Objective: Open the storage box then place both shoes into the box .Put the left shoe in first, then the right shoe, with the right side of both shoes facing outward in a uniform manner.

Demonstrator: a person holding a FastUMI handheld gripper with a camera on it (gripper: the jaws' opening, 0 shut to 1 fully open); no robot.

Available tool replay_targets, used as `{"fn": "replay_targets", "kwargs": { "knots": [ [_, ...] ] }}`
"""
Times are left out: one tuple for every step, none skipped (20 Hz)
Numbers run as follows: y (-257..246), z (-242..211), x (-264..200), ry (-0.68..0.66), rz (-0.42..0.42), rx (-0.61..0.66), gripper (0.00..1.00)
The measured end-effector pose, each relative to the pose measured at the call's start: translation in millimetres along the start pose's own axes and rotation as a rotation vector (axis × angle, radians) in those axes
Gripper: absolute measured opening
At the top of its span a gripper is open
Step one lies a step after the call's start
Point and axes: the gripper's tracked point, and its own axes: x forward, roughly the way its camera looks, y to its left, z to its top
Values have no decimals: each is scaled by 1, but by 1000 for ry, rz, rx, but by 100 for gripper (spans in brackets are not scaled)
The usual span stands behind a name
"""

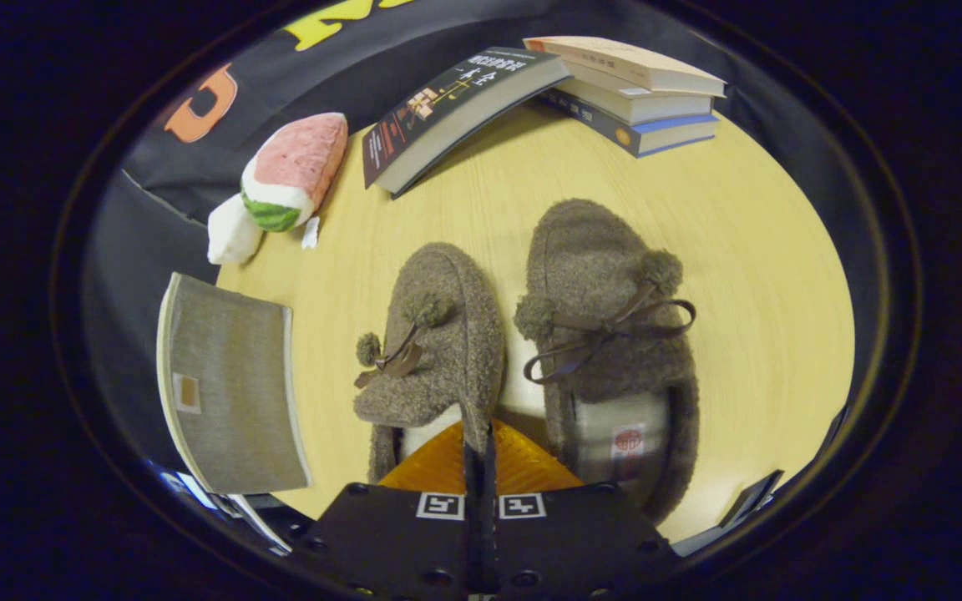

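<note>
While the wooden table (740, 275) spreads pale and bare across the middle and right of the frame, the grey fabric storage box (230, 388) sits at the lower left, at the table's near-left edge, its flat lid side showing a small tan patch; whether it is open cannot be told from this angle. Above it, at the upper left, a plush watermelon slice (293, 171) lies tilted with a white plush piece (232, 234) touching its lower end. Toward the upper centre a dark-covered book (448, 104) leans at a slant, its upper edge resting against a stack of three books (635, 100) at the upper right. In the centre of the frame lie two fuzzy brown slippers side by side, toes pointing away from the camera. The left shoe (439, 342) sits lower in the frame, with two pompoms and a brown ribbon bow on top, and its inner heel rim runs down into the fingers. The gripper (479, 455) at the bottom centre has its two fingers drawn together, pinching the thin inner edge of that shoe's collar between them. The right shoe (606, 334) lies just beside it, reaching farther up the frame, apart from the fingers, its bow tied across the top and a light insole with a small red mark visible at its opening.
</note>
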Motion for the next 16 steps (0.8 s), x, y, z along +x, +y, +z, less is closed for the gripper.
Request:
{"fn": "replay_targets", "kwargs": {
  "knots": [
    [3,-2,-5,1,10,9,1],
    [8,-3,-11,-1,21,15,1],
    [14,-3,-18,-7,33,22,1],
    [20,-3,-26,-14,46,29,1],
    [27,-2,-34,-22,59,41,1],
    [35,-1,-45,-30,71,57,1],
    [44,0,-55,-39,81,71,1],
    [55,1,-66,-50,90,76,1],
    [66,3,-76,-65,98,74,1],
    [79,5,-86,-78,105,64,0],
    [92,7,-94,-89,115,56,0],
    [107,7,-102,-97,129,46,1],
    [123,7,-109,-103,146,39,1],
    [139,5,-116,-104,161,33,1],
    [154,4,-120,-102,172,30,1],
    [171,2,-124,-101,184,25,1]
  ]
}}
